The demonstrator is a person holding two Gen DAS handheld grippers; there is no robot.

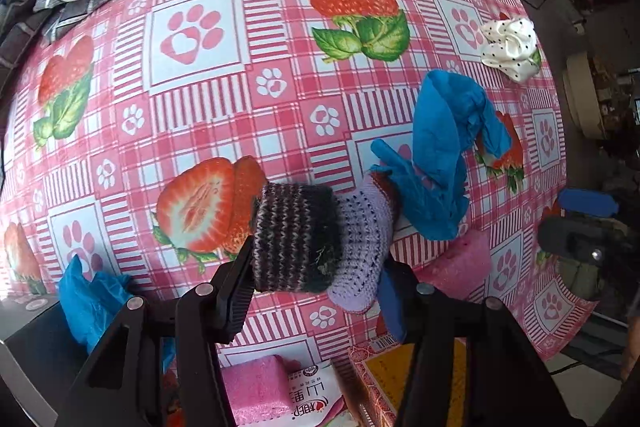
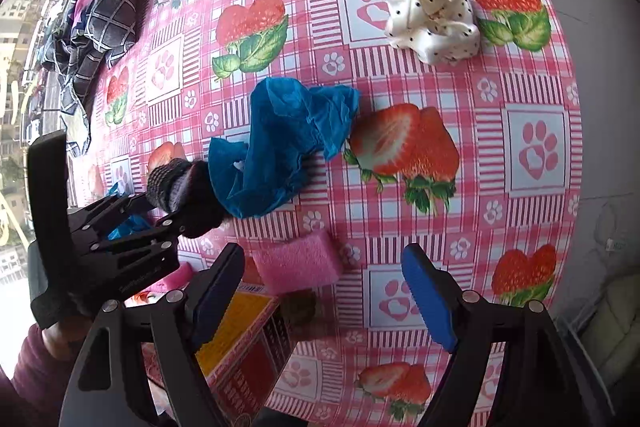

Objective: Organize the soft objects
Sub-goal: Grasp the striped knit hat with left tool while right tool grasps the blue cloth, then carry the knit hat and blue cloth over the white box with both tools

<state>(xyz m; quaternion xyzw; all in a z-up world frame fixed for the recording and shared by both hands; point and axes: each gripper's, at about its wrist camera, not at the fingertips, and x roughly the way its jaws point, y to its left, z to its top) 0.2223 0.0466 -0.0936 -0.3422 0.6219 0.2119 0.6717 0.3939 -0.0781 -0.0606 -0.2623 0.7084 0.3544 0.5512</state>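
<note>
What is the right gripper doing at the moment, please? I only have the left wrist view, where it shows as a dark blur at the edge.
Observer: The right gripper is open and holds nothing, above the pink sponge.
Operator: Thank you. Does my left gripper have the knitted sock firmly?
Observer: From the right wrist view, the left gripper is shut on the knitted sock, whose far end touches the blue glove.
Operator: Is the polka-dot cloth free?
Observer: Yes, the polka-dot cloth lies alone, apart from the glove.
</note>
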